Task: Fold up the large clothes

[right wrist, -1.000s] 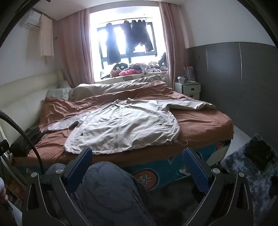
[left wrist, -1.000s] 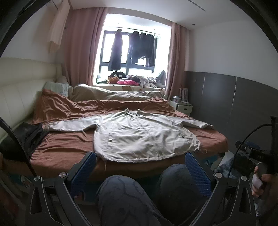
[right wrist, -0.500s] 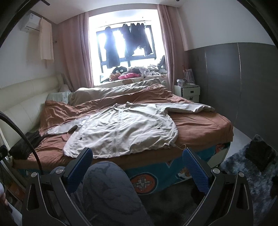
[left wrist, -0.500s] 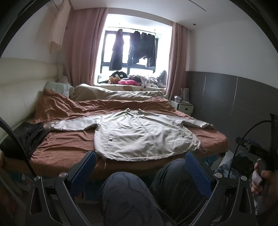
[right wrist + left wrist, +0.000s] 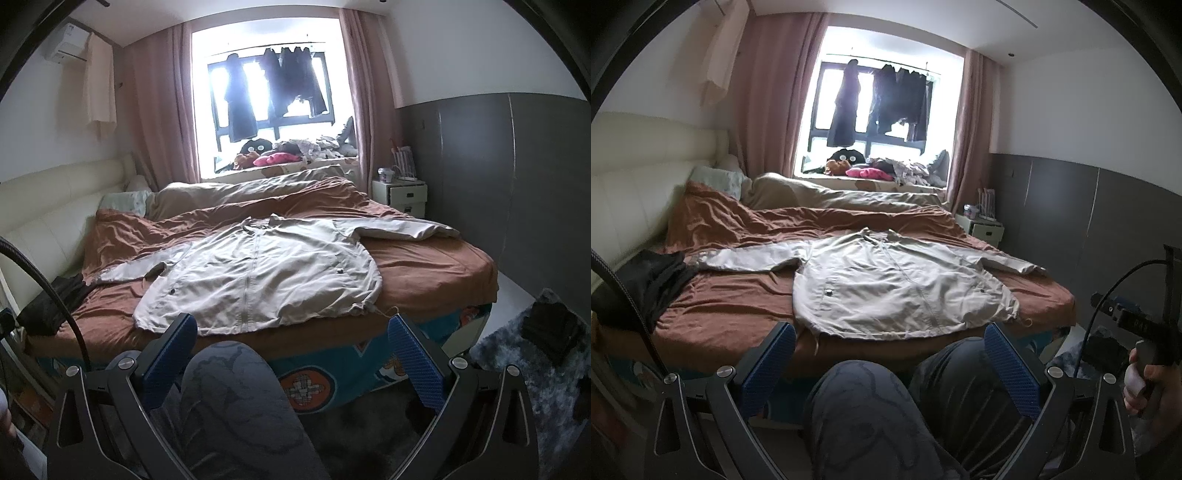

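Jacket [image 5: 901,288] is laid flat on the brown bed [image 5: 731,306], front side up, with its zip closed and its bottom edge near the foot of the bed. Both sleeves are spread out to the sides.

At the far left, a cream headboard [image 5: 628,192] is seen along the side of the bed. A black cloth [image 5: 646,280] is heaped on the bed's left edge, just beside the end of the left sleeve. A pale pillow [image 5: 716,181] is tucked at the back corner. In the middle, behind the jacket, a beige blanket [image 5: 827,195] is bunched up. Dark clothes [image 5: 879,99] are hung in the bright window, and toys and more clothes are piled on the sill. To the right, a small white nightstand [image 5: 400,194] is set against the grey wall. A fuzzy grey rug [image 5: 524,365] is spread on the floor at the far right, with something black on it.

The left gripper [image 5: 886,363] is spread wide and nothing is held in it. The right gripper [image 5: 291,358] is spread wide too, with nothing in it. Both are held low, in front of the bed and well apart from the jacket. The person's knees [image 5: 879,417] are seen between the blue fingers [image 5: 768,365]. A hand [image 5: 1152,391] is seen at the right edge of the left view, wrapped around a handle.
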`<move>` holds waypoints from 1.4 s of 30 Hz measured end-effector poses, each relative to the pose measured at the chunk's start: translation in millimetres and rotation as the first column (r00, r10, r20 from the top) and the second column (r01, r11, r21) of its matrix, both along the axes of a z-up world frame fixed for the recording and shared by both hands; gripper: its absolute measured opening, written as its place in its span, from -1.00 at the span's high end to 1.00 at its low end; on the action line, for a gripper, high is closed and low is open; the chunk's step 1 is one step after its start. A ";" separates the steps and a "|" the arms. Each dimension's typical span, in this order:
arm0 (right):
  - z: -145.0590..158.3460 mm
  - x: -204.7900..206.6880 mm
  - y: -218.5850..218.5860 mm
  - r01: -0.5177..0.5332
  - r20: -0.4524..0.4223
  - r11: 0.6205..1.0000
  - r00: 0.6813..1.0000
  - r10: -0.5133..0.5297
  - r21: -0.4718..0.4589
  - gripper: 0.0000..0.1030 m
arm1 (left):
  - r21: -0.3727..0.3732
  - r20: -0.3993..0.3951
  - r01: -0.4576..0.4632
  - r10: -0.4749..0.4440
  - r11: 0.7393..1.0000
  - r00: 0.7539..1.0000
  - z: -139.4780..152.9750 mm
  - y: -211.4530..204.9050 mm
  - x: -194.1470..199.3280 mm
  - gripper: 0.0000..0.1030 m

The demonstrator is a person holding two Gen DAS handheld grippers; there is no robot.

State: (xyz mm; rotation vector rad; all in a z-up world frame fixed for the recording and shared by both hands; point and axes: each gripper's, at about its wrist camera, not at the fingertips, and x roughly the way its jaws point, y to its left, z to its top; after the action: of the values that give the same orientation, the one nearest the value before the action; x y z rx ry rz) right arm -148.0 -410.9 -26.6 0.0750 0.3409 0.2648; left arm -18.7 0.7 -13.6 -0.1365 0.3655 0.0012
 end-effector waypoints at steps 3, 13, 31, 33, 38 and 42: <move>-0.6 -0.2 1.0 0.000 0.001 1.000 1.000 0.000 -0.010 -1.00 | -0.003 0.002 -0.004 0.004 1.000 1.000 -2.0 2.1 -0.8 -0.99; 0.0 -7.9 -6.3 0.008 0.007 1.000 1.000 -0.008 -0.004 -1.00 | -0.003 0.007 -0.011 0.011 1.000 1.000 -2.6 5.4 -7.3 -0.99; 0.8 -13.6 -10.1 0.005 0.021 1.000 1.000 -0.005 -0.006 -1.00 | 0.003 0.023 -0.011 0.011 1.000 1.000 0.1 7.1 -19.3 -0.99; -0.2 -9.6 -9.5 0.005 0.016 1.000 1.000 -0.005 0.002 -1.00 | 0.005 0.019 -0.013 0.013 1.000 1.000 0.4 8.1 -14.4 -0.99; -1.3 5.7 -4.4 0.009 0.004 1.000 1.000 -0.009 -0.001 -1.00 | -0.010 0.000 -0.018 0.018 1.000 1.000 -3.6 16.0 1.1 -0.99; -2.1 23.8 0.7 0.012 -0.011 1.000 1.000 -0.012 -0.001 -1.00 | -0.016 -0.025 -0.025 0.024 1.000 0.999 -9.1 24.1 18.1 -0.99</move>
State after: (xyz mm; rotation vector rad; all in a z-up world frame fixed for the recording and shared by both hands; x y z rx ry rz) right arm -124.3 -410.2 -28.7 0.0780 0.3514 0.2528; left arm -0.5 24.8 -22.8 -0.1571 0.3889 0.0242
